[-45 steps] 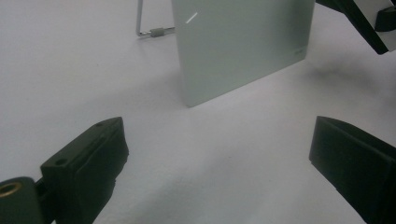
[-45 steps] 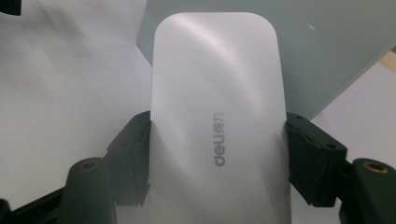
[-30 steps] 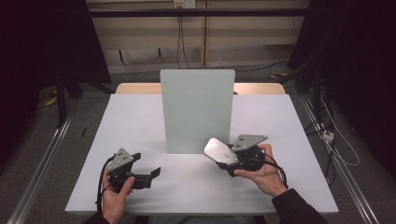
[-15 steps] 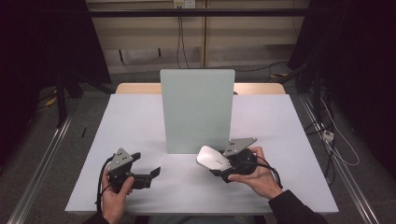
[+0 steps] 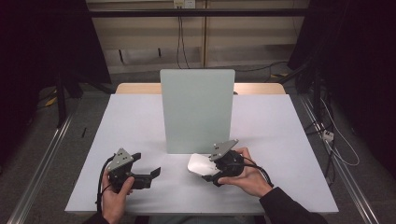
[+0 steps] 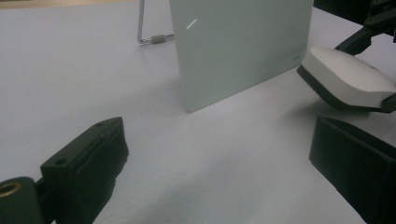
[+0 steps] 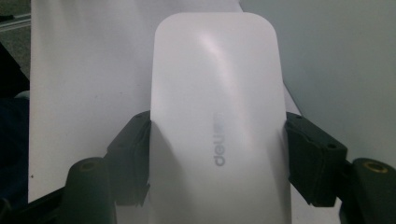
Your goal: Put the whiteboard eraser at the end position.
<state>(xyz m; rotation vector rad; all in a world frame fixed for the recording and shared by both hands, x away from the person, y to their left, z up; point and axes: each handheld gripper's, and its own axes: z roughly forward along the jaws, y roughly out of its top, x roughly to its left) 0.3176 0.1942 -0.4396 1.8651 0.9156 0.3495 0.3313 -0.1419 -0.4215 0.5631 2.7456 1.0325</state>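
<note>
left black two-jaw gripper [image 5: 148, 174]: my left hand [image 5: 114, 198] holds it low, jaws wide apart | right black two-jaw gripper [image 5: 205, 171]: my right hand [image 5: 247, 179] holds it, jaws clamped

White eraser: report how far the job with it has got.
Done: the right gripper has its jaws shut on the white eraser, which is off the table and tilted, just in front of the upright board. In hand: carrying it near the board's lower edge. Left: the eraser does not yet touch the board. The left gripper rests open with nothing between its jaws.
</note>
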